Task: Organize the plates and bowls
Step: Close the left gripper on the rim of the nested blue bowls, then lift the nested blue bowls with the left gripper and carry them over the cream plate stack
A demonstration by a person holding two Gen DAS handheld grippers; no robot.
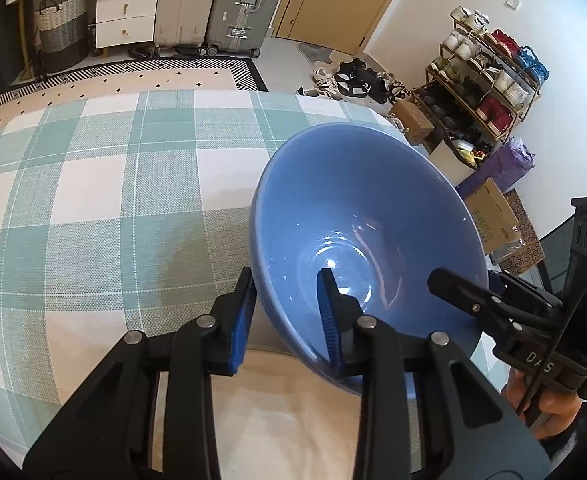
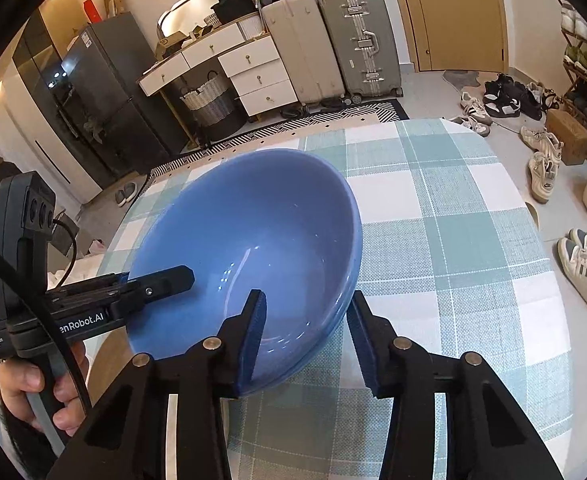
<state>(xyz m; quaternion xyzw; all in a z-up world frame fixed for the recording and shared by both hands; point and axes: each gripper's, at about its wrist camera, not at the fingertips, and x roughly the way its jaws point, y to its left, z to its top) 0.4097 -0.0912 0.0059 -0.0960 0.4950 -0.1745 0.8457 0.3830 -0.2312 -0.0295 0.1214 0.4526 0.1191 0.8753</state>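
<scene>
The left tongs [image 1: 285, 316] straddle the near-left rim of the blue bowl [image 1: 357, 216], one pad outside and one inside; whether they press it, I cannot tell. The bowl sits between both tongs on the checked surface [image 1: 93, 184]. The right tongs [image 2: 305, 336] straddle the opposite rim, their outer pad standing clear.

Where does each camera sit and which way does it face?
Left wrist: on left gripper, facing down-forward at the blue bowl on checked tablecloth; right gripper and right hand at right edge.
Right wrist: on right gripper, same bowl; left hand at left edge.
Shared: bowl, tablecloth, both grippers, suitcases.
</scene>
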